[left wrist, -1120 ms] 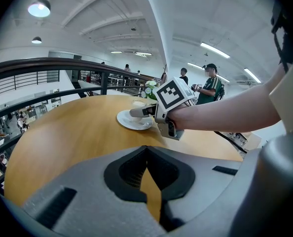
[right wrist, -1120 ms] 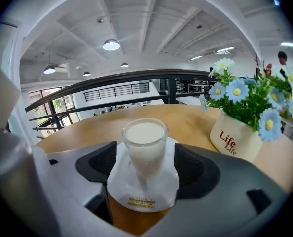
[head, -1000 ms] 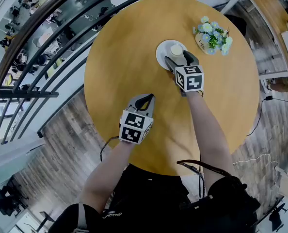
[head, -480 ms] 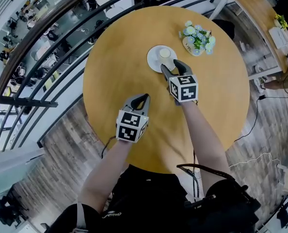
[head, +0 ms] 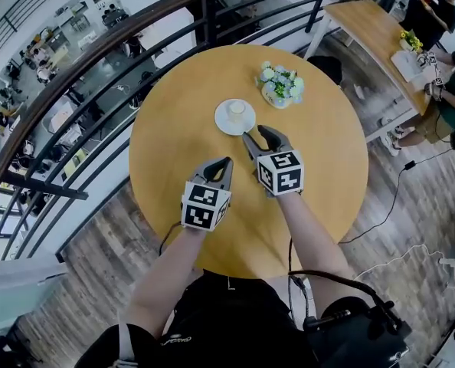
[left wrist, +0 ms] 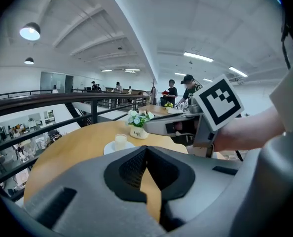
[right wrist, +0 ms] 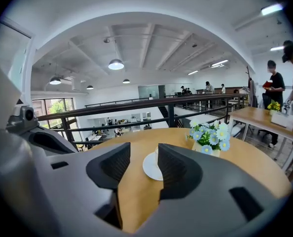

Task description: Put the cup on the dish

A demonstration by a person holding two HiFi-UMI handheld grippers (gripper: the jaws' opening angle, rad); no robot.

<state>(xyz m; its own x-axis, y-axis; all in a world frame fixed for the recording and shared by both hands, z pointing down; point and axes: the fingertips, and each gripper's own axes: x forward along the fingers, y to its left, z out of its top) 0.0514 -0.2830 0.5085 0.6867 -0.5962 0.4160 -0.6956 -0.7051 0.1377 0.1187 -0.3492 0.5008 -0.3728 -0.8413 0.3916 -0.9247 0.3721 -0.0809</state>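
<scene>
A small pale cup (head: 234,110) stands upright on the white dish (head: 226,123) on the round wooden table (head: 319,159). My right gripper (head: 256,134) hovers just short of the dish, apart from it. Its jaws are closing with a narrow gap and nothing between them. In the right gripper view the dish (right wrist: 149,168) shows through that gap and the cup (right wrist: 157,155) is mostly hidden behind the right pad. My left gripper (head: 225,162) sits nearer the table's front, shut and empty. The left gripper view shows the cup (left wrist: 120,141) on the dish (left wrist: 110,149).
A small pot of white and blue flowers (head: 279,84) stands just right of the dish and behind it. A dark curved railing (head: 97,44) runs round the table's far side. A second table (head: 369,21) with seated people lies at the back right.
My right gripper has drawn back from the cup toward me and its jaws have narrowed. The cup stays on the dish. The left gripper has hardly moved.
</scene>
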